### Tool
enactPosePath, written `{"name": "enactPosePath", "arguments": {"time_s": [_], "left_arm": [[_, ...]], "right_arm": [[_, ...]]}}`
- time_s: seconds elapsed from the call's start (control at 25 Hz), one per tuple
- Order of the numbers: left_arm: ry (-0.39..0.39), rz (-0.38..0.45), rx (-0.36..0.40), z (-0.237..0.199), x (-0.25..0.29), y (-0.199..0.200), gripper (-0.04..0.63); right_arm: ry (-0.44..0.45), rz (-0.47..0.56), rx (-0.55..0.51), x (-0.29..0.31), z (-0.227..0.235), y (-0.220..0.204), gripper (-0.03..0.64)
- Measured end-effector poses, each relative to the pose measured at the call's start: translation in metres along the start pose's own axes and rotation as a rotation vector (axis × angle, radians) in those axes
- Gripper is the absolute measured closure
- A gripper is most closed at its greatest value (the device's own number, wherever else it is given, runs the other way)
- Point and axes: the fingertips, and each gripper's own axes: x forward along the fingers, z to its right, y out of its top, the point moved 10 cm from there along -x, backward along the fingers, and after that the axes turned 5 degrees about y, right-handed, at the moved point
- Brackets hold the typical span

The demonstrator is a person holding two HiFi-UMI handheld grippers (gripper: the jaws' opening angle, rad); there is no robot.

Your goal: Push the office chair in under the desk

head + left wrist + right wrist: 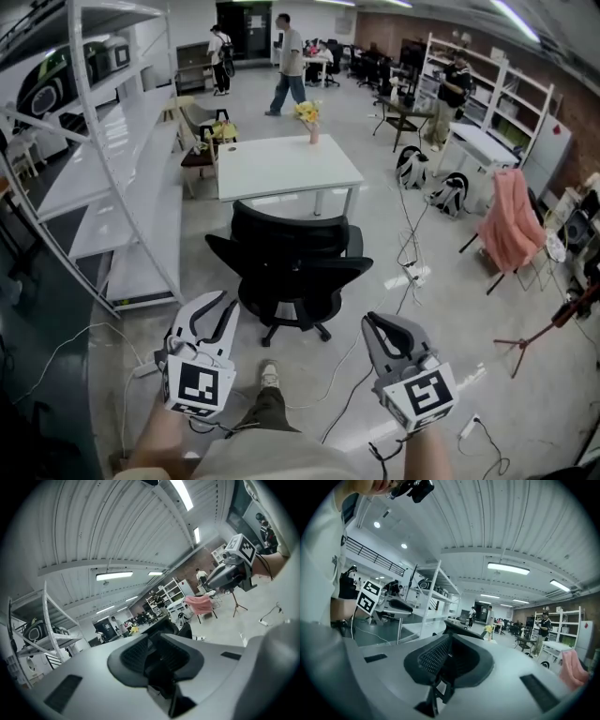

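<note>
Nearest, logged: left gripper (225, 300), jaws slightly apart with nothing between them, and right gripper (371, 321), jaws together and empty, both held short of one black office chair (298, 272) parked just before one white tabletop (281, 164), not yet under it. Judged best done by setting both grippers on the chair's near side at matching height and pushing evenly, straight ahead, to keep the castors (270, 339) tracking true and clear of the floor cables (409, 246) at right. Counted: two grippers, one chair, one tabletop, one vase of yellow flowers (308, 117) on its far edge.
</note>
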Motion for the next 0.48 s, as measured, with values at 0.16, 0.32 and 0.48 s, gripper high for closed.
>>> {"name": "enactPosePath", "arguments": {"time_s": [0.16, 0.32, 0.48], "left_arm": [[-0.038, -0.04, 0.045, -0.01, 0.033, -0.014, 0.474], [-0.098, -0.095, 0.102, -0.016, 0.071, -0.032, 0.439], [-0.162, -0.169, 0.182, -0.021, 0.112, -0.051, 0.433]], "right_arm": [[0.031, -0.129, -0.025, 0.03, 0.015, -0.004, 0.535], [0.061, -0.159, -0.036, 0.062, 0.033, -0.023, 0.509], [0.094, -0.253, -0.059, 0.098, 0.049, -0.034, 0.486]]}}
